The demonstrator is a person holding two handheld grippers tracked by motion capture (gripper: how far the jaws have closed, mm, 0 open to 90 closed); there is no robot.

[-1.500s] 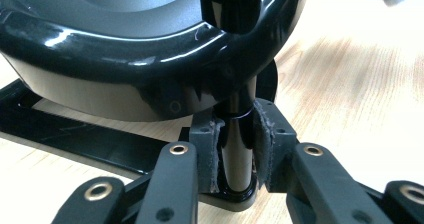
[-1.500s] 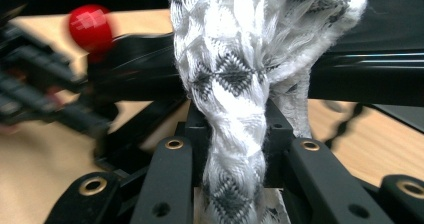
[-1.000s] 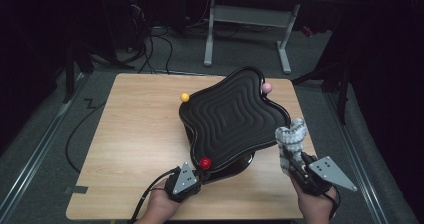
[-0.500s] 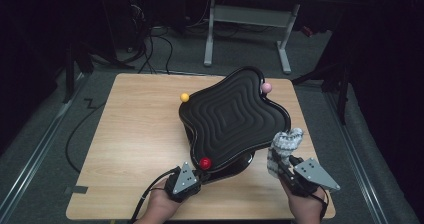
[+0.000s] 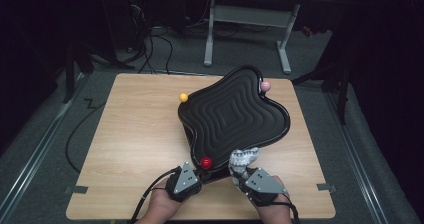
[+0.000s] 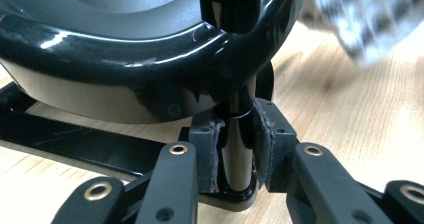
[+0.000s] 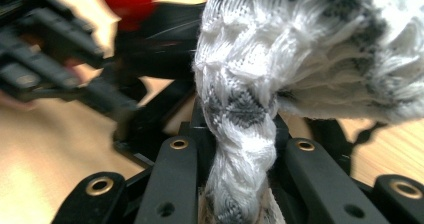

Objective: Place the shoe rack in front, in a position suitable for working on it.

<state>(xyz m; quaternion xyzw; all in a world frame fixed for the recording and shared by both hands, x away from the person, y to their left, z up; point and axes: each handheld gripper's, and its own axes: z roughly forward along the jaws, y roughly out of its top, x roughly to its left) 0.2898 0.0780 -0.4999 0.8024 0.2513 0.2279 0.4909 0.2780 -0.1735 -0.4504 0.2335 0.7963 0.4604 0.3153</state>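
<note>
- The left hand-held gripper (image 6: 235,154) is clamped on the black post (image 6: 236,149) under the red knob (image 5: 205,162), steadying the wavy black tray (image 5: 235,115) at the near edge of the tabletop (image 5: 130,149).
- The right hand-held gripper (image 7: 240,184) pinches a white-and-grey knitted cloth (image 7: 300,59), bunched just beside the tray's near rim.
- Judging by this, holding and gripping are done; wiping the tray's ribbed surface looks mostly ahead.

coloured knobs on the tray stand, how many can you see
3. A red knob at the near edge by the left gripper, a yellow knob at the far left, a pink knob at the far right. The black tray may hide another.
</note>
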